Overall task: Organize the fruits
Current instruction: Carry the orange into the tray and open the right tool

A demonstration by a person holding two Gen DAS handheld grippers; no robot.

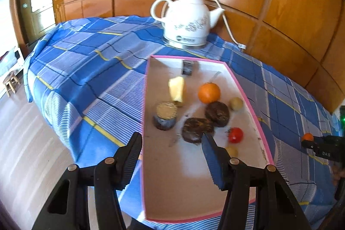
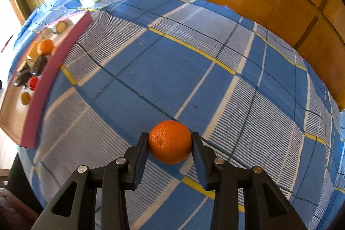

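Observation:
A shallow tray (image 1: pixel 243 89) with a pink rim lies on the blue plaid cloth. In it are an orange (image 1: pixel 209 92), a pale yellow fruit piece (image 1: pixel 177 88), a small red fruit (image 1: pixel 235 134), little yellowish fruits and dark round pieces (image 1: pixel 216 113). My left gripper (image 1: pixel 171 139) is open, straddling the tray's left wall with nothing pressed between its pads. In the right wrist view my right gripper (image 2: pixel 170 137) is shut on a second orange (image 2: pixel 170 144), low over the cloth to the right of the tray (image 2: pixel 49 79). That gripper also shows at the left wrist view's right edge.
A white ceramic kettle (image 1: pixel 186 18) on a metal base stands behind the tray, its cord running to the wooden panel wall (image 1: pixel 280 3). The table's edge drops to a pale floor on the left, where a small stool (image 1: pixel 9 83) stands. Plaid cloth (image 2: pixel 172 68) stretches between tray and right gripper.

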